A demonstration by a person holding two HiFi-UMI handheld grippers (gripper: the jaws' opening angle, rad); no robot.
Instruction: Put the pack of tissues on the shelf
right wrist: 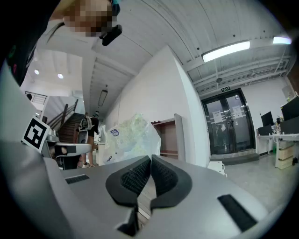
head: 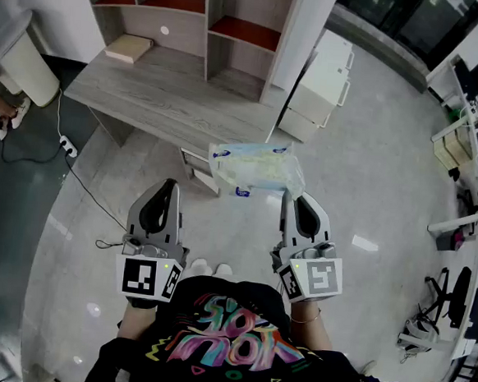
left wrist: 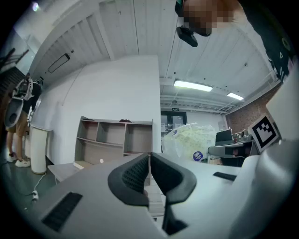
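Note:
The pack of tissues (head: 256,166), a clear wrapper with a pale green print and a blue label, hangs in the air above the floor. My right gripper (head: 290,197) is shut on its wrapper at the pack's right edge. In the right gripper view the pack (right wrist: 131,137) rises just up and left of the closed jaws. My left gripper (head: 169,185) is shut and holds nothing; it stays left of the pack, apart from it. From the left gripper view the pack (left wrist: 191,140) shows to the right. The shelf (head: 205,18) with open compartments stands ahead on a grey desk (head: 160,93).
A white drawer cabinet (head: 321,85) stands right of the shelf. A flat pale box (head: 128,48) lies on the desk's left. A power strip with a cable (head: 69,148) lies on the floor at left, near a white bin (head: 22,66).

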